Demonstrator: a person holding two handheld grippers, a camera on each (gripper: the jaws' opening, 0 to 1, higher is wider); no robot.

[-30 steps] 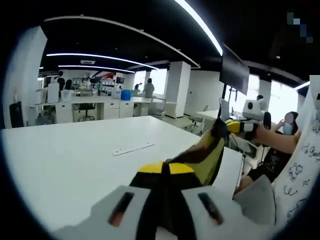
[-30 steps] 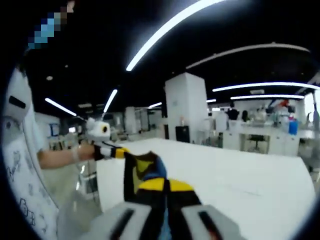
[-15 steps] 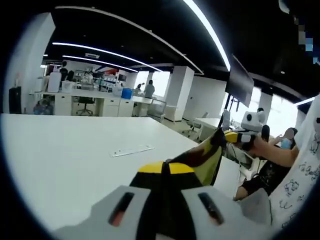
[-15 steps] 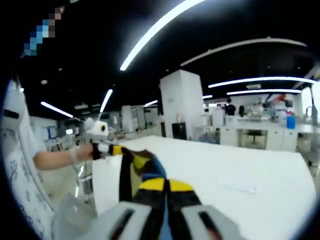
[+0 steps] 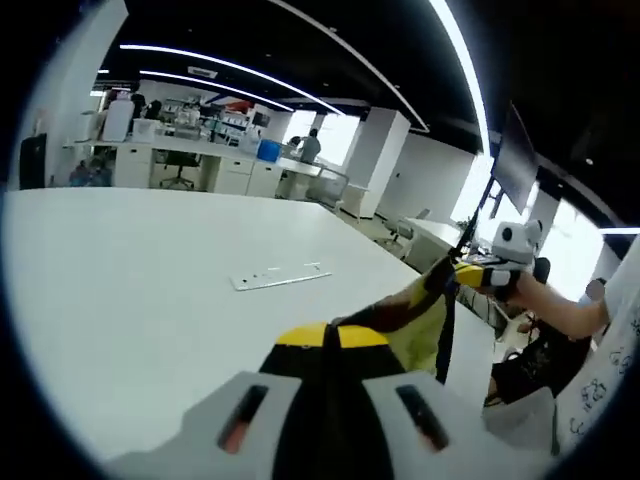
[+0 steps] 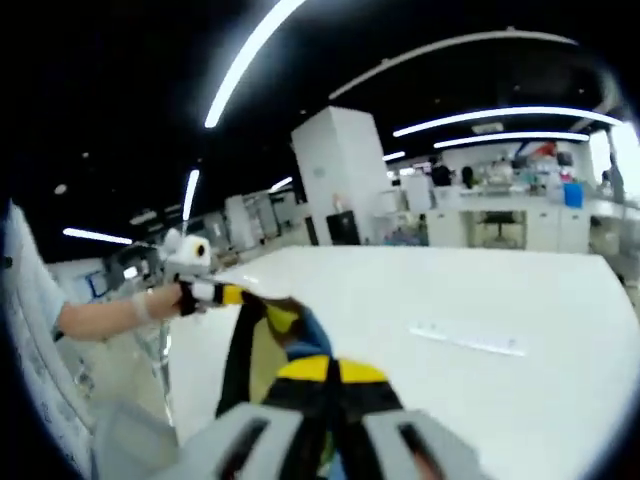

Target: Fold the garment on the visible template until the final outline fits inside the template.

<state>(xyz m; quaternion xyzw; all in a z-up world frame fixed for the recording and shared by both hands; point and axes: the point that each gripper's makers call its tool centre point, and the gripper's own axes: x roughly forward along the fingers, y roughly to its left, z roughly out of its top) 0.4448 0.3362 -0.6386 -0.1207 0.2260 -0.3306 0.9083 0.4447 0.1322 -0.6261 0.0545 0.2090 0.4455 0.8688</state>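
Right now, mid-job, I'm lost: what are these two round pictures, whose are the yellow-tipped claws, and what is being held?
There is no robot arm: a person holds a two-jaw gripper in each hand, and each picture comes from a fisheye camera riding on one gripper. In the left gripper view, the left gripper is shut on the garment, a yellow and black cloth stretched across to the right gripper. The right gripper view shows the same from the other end. On the white table lies a thin pale strip; what it is, I cannot tell.

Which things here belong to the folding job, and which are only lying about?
Job:
- garment, stretched between both tools
- left tool
- right tool
- white table

Lying about:
- flat pale strip on the table
- background desks
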